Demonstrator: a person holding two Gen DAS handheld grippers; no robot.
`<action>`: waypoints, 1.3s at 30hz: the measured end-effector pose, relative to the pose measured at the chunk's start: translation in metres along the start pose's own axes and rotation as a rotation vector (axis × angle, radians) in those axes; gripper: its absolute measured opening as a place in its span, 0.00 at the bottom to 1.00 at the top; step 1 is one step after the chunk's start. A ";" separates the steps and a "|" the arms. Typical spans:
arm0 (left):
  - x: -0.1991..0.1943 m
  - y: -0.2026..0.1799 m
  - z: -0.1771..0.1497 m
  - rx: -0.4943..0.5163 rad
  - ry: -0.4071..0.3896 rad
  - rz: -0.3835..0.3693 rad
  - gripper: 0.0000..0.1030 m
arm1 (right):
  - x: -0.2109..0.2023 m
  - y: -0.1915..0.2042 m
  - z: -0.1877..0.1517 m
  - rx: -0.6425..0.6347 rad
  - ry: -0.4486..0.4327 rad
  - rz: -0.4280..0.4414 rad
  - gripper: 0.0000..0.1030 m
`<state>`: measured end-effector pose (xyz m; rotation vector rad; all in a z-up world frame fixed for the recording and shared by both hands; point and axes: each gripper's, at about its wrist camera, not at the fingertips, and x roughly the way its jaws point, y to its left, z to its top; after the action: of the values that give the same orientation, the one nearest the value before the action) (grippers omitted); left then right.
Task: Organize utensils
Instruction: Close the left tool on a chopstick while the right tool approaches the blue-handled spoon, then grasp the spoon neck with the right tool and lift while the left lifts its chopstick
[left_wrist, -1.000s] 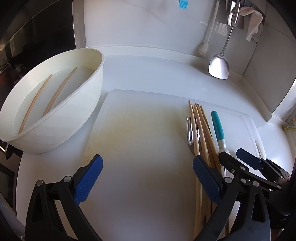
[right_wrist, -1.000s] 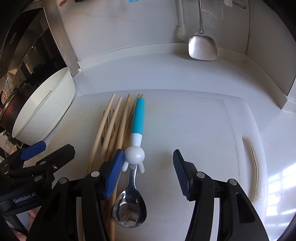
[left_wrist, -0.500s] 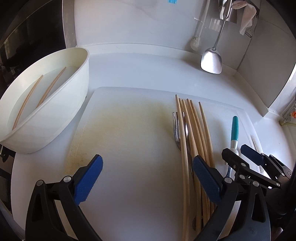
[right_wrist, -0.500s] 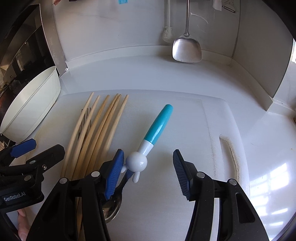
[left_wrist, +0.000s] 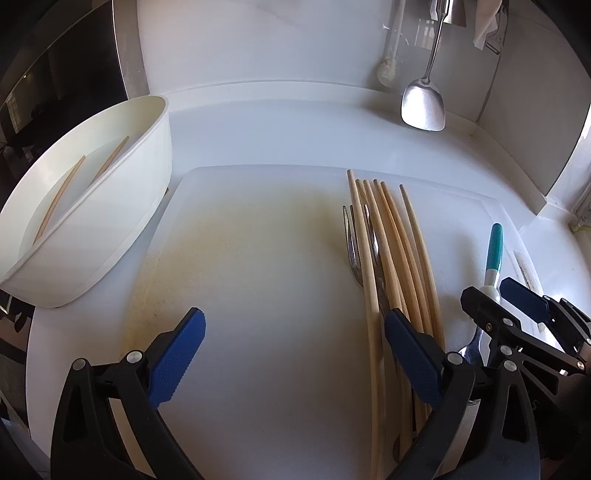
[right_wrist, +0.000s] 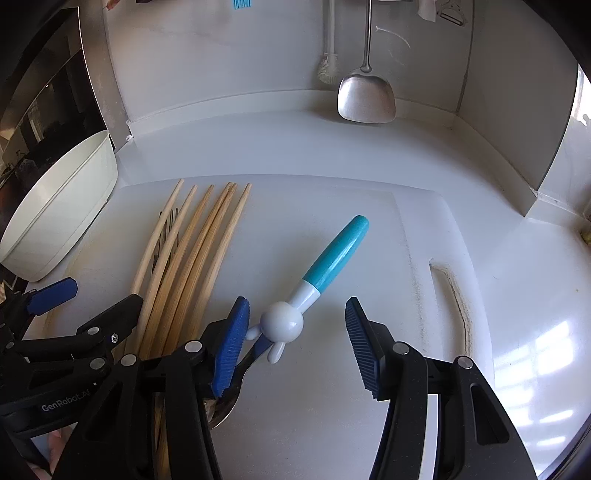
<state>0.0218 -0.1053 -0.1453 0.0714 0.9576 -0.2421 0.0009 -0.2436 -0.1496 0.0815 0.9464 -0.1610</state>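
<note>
White bowl (left_wrist: 92, 206), far left, holds two sticks. My left gripper (left_wrist: 291, 354): jaws wide, empty, beside chopsticks (left_wrist: 391, 251) w/ fork (left_wrist: 351, 247) underneath. My right gripper (right_wrist: 295, 339): jaws half open, straddling spoon (right_wrist: 314, 280), no grip. Risk: left pad nudges spoon, it pivots away.

Six wooden chopsticks (right_wrist: 192, 251) lie fanned over a steel fork (left_wrist: 351, 243); beside them a teal-handled spoon (right_wrist: 332, 258) lies slanted; two chopsticks (left_wrist: 85, 181) rest in the bowl.

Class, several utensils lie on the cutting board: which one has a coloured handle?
The spoon: its handle is teal and white with a small white figure, and it lies apart from the bare wooden chopsticks and the all-metal fork.
</note>
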 end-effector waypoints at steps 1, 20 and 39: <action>0.000 0.001 0.000 -0.002 -0.003 0.003 0.92 | 0.000 0.001 0.000 -0.005 0.000 -0.004 0.51; -0.007 -0.011 -0.002 0.056 -0.020 -0.034 0.09 | -0.002 0.014 -0.004 -0.020 -0.047 -0.024 0.30; -0.020 0.001 0.001 0.008 -0.041 -0.100 0.07 | -0.020 0.006 -0.003 0.029 -0.113 0.037 0.20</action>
<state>0.0122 -0.1015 -0.1287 0.0262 0.9203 -0.3382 -0.0119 -0.2351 -0.1348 0.1153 0.8291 -0.1433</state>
